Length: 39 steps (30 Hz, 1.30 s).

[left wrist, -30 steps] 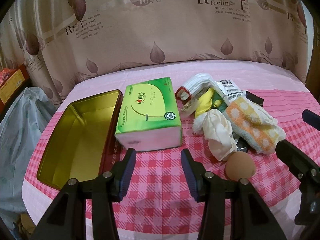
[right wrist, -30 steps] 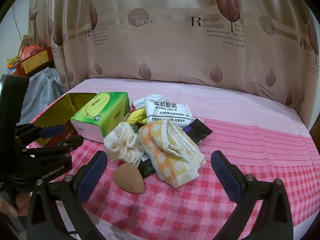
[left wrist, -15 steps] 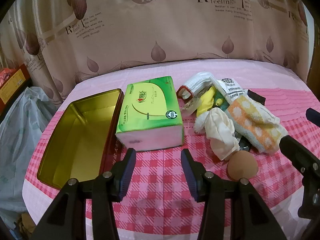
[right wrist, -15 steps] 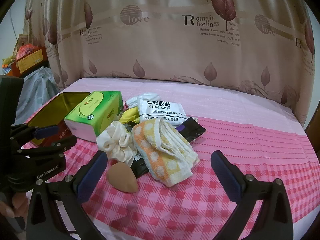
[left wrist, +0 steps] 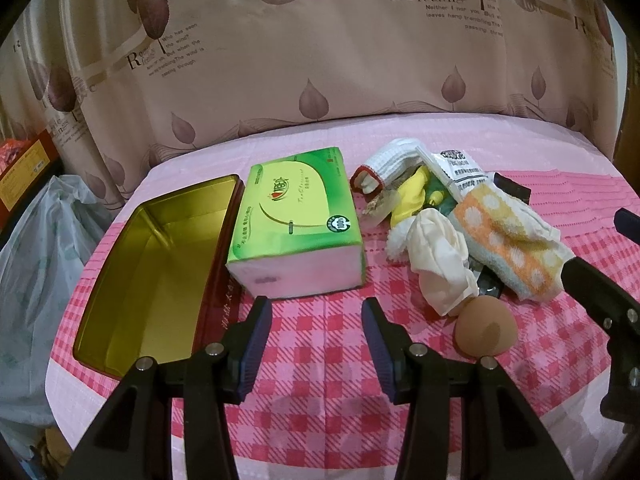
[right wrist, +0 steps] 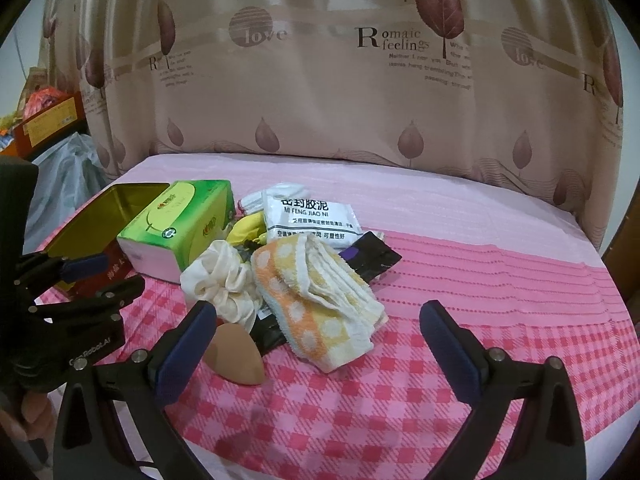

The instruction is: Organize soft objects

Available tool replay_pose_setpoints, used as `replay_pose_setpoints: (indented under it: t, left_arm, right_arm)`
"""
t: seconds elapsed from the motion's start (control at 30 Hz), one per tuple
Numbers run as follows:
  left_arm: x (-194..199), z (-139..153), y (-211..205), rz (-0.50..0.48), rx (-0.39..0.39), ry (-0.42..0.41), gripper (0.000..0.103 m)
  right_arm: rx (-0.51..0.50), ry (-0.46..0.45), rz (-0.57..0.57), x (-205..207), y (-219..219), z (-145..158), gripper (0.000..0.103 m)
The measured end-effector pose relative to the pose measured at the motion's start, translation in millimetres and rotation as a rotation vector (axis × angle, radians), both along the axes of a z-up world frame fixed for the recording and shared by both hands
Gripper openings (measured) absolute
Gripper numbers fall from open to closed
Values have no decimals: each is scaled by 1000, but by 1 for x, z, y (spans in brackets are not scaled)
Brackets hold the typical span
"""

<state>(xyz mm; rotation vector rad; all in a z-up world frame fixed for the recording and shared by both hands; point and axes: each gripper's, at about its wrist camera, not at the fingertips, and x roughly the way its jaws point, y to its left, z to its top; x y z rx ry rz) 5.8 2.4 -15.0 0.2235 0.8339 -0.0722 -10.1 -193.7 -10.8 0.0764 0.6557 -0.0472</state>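
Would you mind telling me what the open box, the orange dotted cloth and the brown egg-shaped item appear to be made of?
Open box: likely tin, its gold inside glossy and reflective. Orange dotted cloth: terry towelling, with a looped, fuzzy pile and folded layers. Brown egg-shaped item: probably a foam makeup sponge, matte and smooth, though the look leaves this open.

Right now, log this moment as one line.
left claw: open, empty | right claw: open, empty | tin: empty | towel: in pile
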Motion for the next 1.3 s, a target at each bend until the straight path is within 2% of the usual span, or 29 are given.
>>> replay_pose_setpoints:
  t: [0.4,1.3]
  left_arm:
    - [1,-1,-2,-1,8,1,48]
    - [3,-7,1,0,21,9,48]
  right_arm:
    - [-5,10,0,2,1,-2,88]
    - [7,16,3,1,2,-4,80]
